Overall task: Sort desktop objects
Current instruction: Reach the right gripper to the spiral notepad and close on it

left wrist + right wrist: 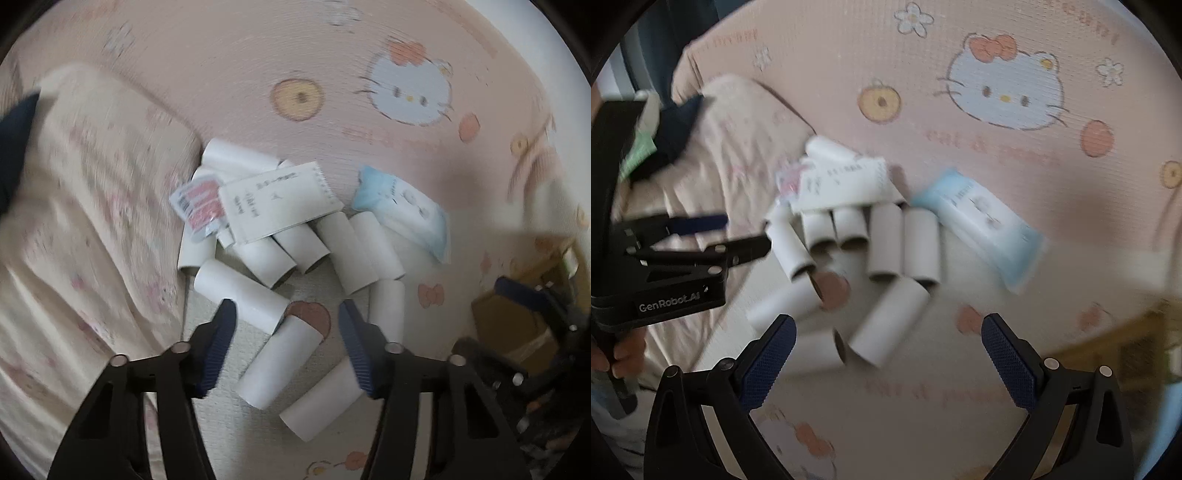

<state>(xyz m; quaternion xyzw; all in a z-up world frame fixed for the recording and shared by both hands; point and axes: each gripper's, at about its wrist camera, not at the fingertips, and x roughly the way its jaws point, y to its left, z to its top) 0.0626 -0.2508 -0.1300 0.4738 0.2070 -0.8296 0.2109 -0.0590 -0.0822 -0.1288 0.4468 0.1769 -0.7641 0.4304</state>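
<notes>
Left tool [284, 314] wide open, empty, low over tubes [275, 369] at frame centre; right tool [886, 328] likewise gaping, empty; reaching stage, next likely closing on one tube.

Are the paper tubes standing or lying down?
Lying down. The tubes rest on their sides on the mat, open ends facing sideways.

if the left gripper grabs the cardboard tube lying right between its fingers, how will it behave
The cardboard tube looks hollow and thin-walled, so it is probably very light and may crush under a hard squeeze. Lying on its side on the mat, it could roll if nudged. The left gripper is open above it, neighbouring tubes touching, so those may shift too.
</notes>
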